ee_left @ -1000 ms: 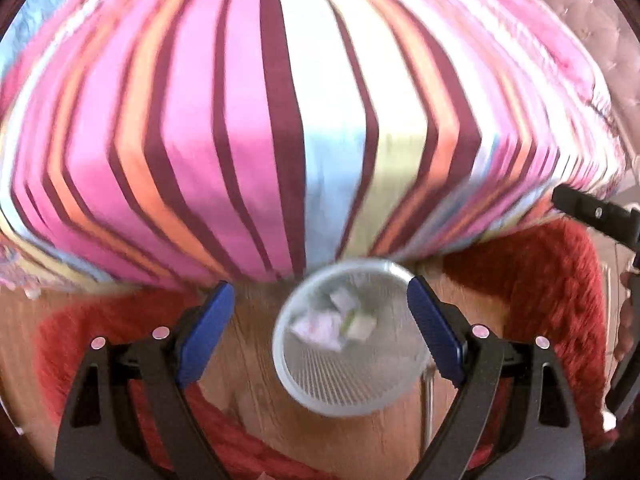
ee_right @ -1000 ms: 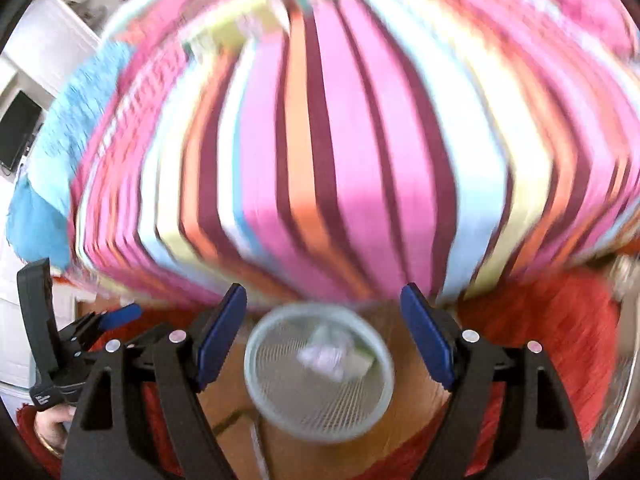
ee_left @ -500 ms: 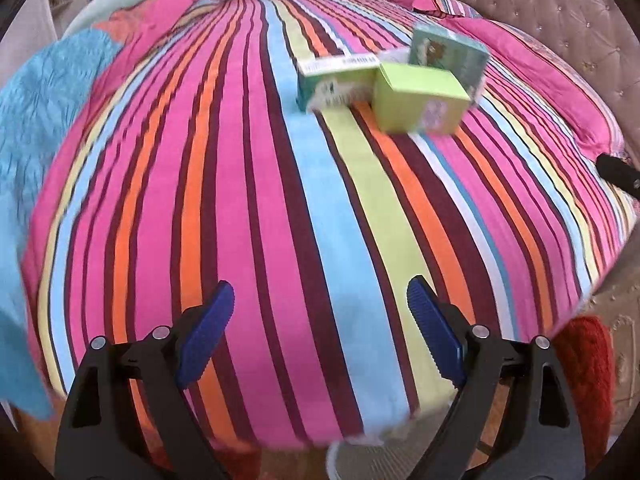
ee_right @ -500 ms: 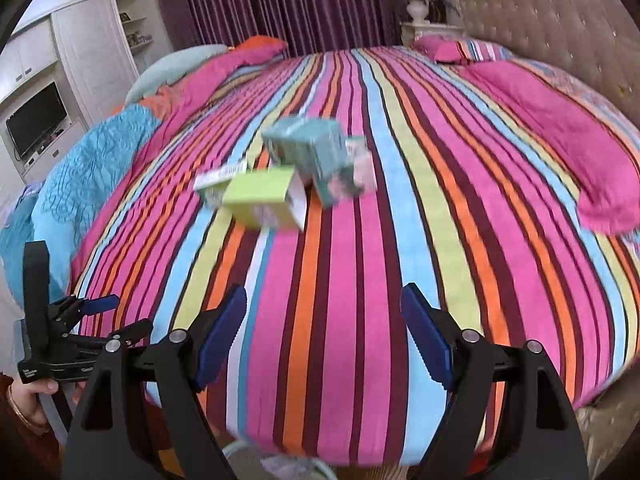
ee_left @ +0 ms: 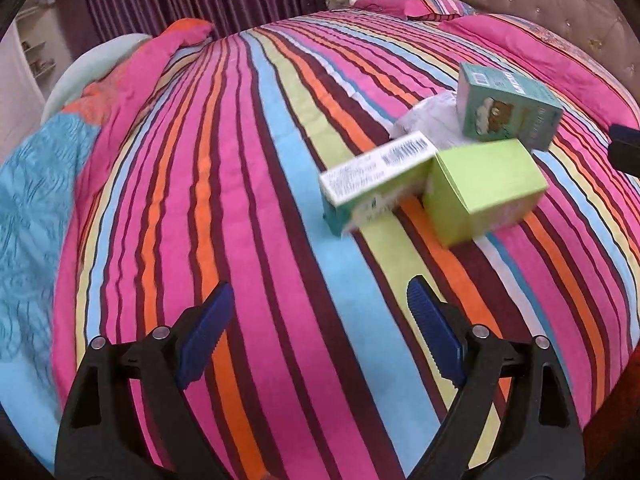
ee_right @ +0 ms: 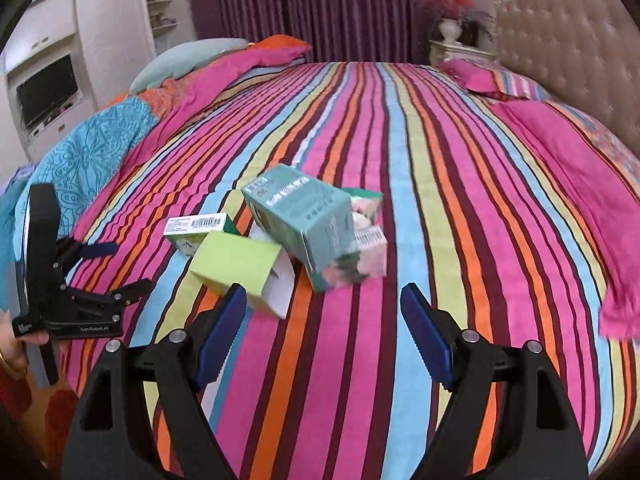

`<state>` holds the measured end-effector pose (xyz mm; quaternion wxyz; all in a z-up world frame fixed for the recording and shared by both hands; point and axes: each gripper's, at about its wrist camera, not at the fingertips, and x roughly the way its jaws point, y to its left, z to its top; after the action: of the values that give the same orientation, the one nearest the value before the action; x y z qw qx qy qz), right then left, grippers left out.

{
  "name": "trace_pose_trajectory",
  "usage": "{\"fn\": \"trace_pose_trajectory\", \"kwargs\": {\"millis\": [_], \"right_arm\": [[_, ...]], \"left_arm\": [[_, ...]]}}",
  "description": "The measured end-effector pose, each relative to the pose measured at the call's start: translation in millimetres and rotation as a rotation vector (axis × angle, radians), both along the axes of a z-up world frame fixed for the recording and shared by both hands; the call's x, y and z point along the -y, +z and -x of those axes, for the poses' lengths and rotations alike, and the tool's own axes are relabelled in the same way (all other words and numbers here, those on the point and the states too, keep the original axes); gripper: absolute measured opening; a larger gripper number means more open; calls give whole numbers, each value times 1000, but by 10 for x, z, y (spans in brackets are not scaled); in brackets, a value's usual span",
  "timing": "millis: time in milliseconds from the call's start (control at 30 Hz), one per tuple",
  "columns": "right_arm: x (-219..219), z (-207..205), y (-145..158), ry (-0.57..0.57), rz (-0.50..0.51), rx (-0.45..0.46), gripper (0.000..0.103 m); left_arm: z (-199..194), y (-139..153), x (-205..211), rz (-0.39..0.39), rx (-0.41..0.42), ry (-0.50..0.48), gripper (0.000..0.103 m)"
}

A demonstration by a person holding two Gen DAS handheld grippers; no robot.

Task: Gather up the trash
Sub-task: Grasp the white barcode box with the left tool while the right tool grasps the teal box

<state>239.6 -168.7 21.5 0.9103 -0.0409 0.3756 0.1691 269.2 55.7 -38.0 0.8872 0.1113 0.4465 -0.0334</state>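
Several empty cartons lie in a cluster on the striped bedspread (ee_left: pixel 248 216). A lime green box (ee_left: pixel 484 192) lies next to a white and green barcode box (ee_left: pixel 376 178), a teal box (ee_left: pixel 508 110) and crumpled white paper (ee_left: pixel 426 118). In the right wrist view the lime box (ee_right: pixel 240 270), the teal box (ee_right: pixel 304 216), the barcode box (ee_right: pixel 194 230) and a small pink box (ee_right: pixel 370 250) lie just beyond my right gripper (ee_right: pixel 322 332). My left gripper (ee_left: pixel 318 328) is open and empty, short of the boxes. My right gripper is open and empty too.
The left gripper's body (ee_right: pixel 60 288) shows at the left edge of the right wrist view. Pink pillows (ee_right: pixel 484 76) and a tufted headboard (ee_right: pixel 560 40) lie at the right. A blue blanket (ee_right: pixel 92 152) and a white cabinet (ee_right: pixel 60 60) are at the left.
Both grippers have risen from over the mesh bin on the floor and moved over the bed toward the boxes. The bin has dropped out of view. Both stay open.
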Motion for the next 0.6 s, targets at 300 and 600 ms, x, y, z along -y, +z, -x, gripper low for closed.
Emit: {"fn": "trace_pose_trajectory", "kwargs": {"millis": [300, 600], "right_arm": [[-143, -368, -47, 69, 68, -2, 75], [-322, -564, -88, 205, 188, 0, 75]], "left_arm": [[-437, -86, 48, 0, -17, -55, 86], [-702, -129, 114, -29, -38, -153, 86]]}}
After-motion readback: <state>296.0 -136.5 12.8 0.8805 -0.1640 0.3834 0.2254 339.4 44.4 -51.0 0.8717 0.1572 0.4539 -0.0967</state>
